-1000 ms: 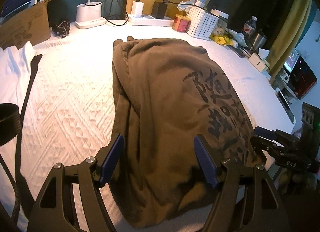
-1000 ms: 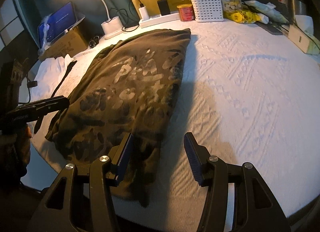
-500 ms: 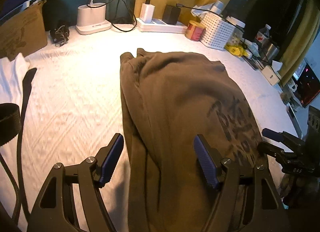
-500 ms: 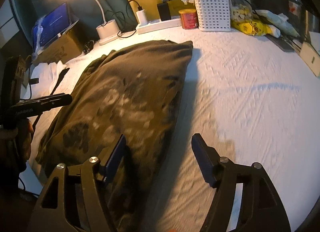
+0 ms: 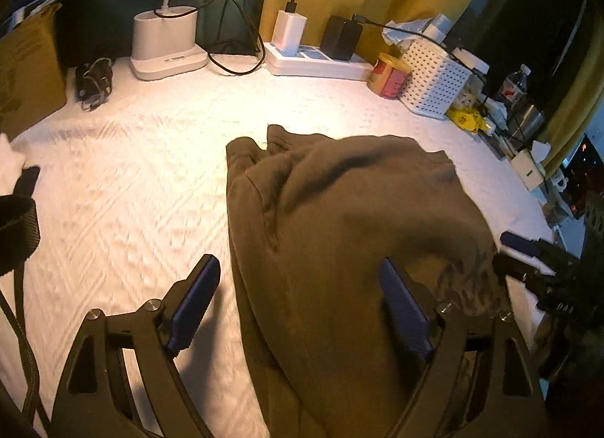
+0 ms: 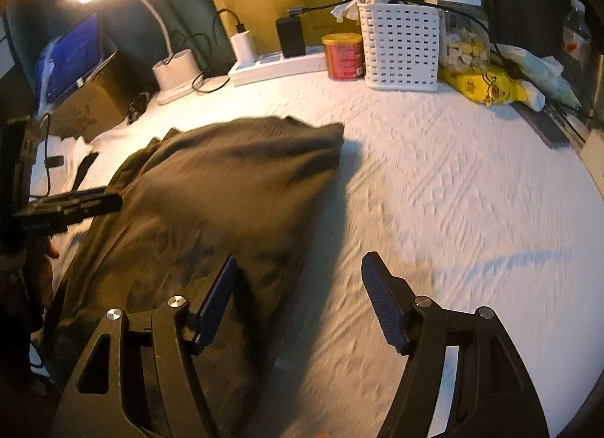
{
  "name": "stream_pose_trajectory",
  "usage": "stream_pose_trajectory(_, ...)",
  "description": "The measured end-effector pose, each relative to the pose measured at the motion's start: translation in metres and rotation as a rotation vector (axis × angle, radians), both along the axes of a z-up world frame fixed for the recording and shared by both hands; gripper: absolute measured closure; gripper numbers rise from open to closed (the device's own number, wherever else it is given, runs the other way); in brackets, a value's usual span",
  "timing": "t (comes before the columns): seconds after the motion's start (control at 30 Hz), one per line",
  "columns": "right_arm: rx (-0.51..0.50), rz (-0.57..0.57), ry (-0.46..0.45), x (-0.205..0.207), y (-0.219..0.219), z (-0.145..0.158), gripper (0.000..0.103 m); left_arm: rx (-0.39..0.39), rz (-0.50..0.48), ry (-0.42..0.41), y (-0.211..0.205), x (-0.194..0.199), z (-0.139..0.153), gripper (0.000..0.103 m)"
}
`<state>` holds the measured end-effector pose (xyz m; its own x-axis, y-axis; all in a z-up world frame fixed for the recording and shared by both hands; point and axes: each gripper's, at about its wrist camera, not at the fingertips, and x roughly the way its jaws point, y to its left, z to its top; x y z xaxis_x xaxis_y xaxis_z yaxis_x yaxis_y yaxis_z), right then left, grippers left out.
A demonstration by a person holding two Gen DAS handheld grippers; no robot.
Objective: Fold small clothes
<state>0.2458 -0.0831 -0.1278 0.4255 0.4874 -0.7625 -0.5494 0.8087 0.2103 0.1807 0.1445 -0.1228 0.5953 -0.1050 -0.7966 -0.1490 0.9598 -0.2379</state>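
Observation:
A brown printed shirt [image 5: 339,234] lies folded lengthwise on the white textured cloth [image 5: 124,211]; it also shows in the right wrist view [image 6: 226,192]. My left gripper [image 5: 298,302] is open, low over the shirt's near left edge, holding nothing. My right gripper [image 6: 298,302] is open over the shirt's near right edge, one finger over the cloth, holding nothing. Each gripper shows at the edge of the other's view: the right one [image 5: 528,260], the left one [image 6: 75,204].
Along the back stand a lamp base [image 5: 166,45], a power strip [image 5: 317,64] with chargers, a red tin [image 5: 389,76], a white perforated basket [image 5: 434,79] and yellow packets [image 6: 487,87]. A cardboard box [image 5: 26,68] and white garment [image 6: 75,147] sit at left.
Both grippers have moved forward and lower along the shirt towards its far end; the printed part has slid out of sight near the bottom. Both stay open.

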Motion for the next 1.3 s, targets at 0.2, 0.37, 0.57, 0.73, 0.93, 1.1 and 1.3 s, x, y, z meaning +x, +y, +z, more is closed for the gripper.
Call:
stream_pose_trajectory(0.2,0.022,0.006,0.008,0.028,0.012,-0.007,0.031,0.031,-0.041,-0.008,0.004,0.018,-0.008,0.017)
stream_pose_trajectory(0.37,-0.015,0.034,-0.022,0.044,0.033,-0.015,0.031,-0.006,-0.039,-0.059,0.009,0.030,-0.010,0.011)
stream_pose_trajectory(0.57,-0.044,0.098,-0.050,0.055,0.053,-0.016,0.031,-0.003,-0.101,-0.083,0.002,0.042,-0.011,0.010)
stream_pose_trajectory(0.73,-0.037,0.150,-0.050,0.057,0.068,-0.016,0.032,-0.001,-0.168,-0.078,-0.008,0.046,-0.012,0.013)
stream_pose_trajectory(0.93,-0.018,0.225,-0.064,0.048,0.085,-0.013,0.079,0.001,-0.214,-0.080,-0.018,0.048,-0.011,0.054)
stream_pose_trajectory(1.1,-0.009,0.231,-0.093,0.040,0.084,-0.009,0.086,0.002,-0.239,-0.070,-0.032,0.046,-0.010,0.079)
stream_pose_trajectory(1.3,0.030,0.244,-0.140,0.019,0.074,0.011,0.087,0.017,-0.215,-0.102,-0.041,0.030,0.003,0.081)
